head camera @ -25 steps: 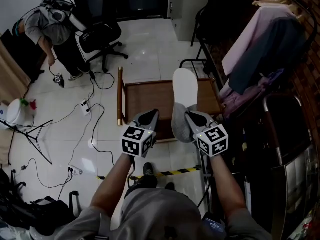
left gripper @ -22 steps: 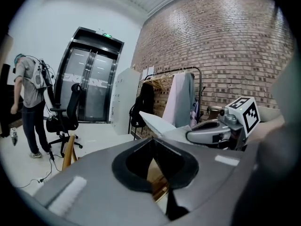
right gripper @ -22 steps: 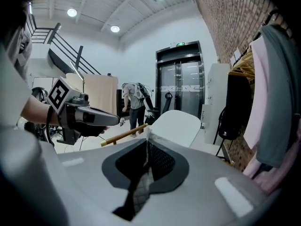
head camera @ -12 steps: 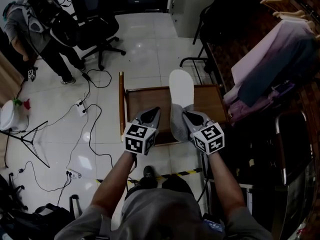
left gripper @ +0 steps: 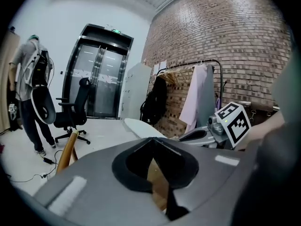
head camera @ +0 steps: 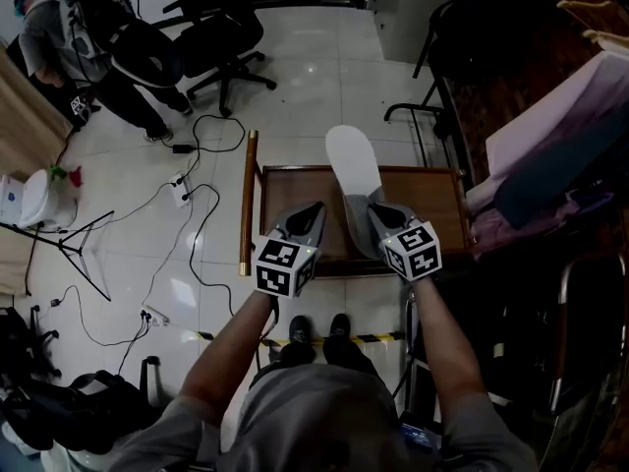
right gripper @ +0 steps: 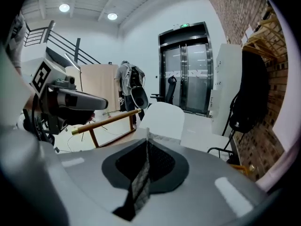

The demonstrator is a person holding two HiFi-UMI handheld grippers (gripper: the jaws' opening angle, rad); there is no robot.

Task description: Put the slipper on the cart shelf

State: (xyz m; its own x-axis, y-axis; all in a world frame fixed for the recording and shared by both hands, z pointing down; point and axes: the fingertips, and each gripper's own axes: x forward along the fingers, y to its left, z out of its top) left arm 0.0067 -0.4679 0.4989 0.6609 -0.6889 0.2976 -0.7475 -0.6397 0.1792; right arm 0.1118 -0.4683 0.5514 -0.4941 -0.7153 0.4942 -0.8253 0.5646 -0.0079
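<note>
The slipper (head camera: 352,170), white sole up with a grey mesh upper, hangs over the brown cart shelf (head camera: 295,200), its toe past the shelf's far rim. My right gripper (head camera: 377,212) is shut on the grey upper at the heel end. In the right gripper view the mesh (right gripper: 141,173) is pinched between the jaws and the white sole (right gripper: 162,119) rises beyond them. My left gripper (head camera: 308,214) hovers over the shelf just left of the slipper, shut with nothing in it. The left gripper view shows only shelf wood (left gripper: 157,187) under its closed tips.
A wooden handle bar (head camera: 248,205) runs along the cart's left side. Clothes on a rack (head camera: 560,136) crowd the right. A person (head camera: 69,18) and an office chair (head camera: 221,37) stand at the back left. Cables (head camera: 187,224) trail over the floor, with striped tape (head camera: 364,339) by my feet.
The head view has swung, so the cart sits further right in the frame. Both grippers and the held slipper stay over the shelf, now a little nearer its middle. The person has shifted left.
</note>
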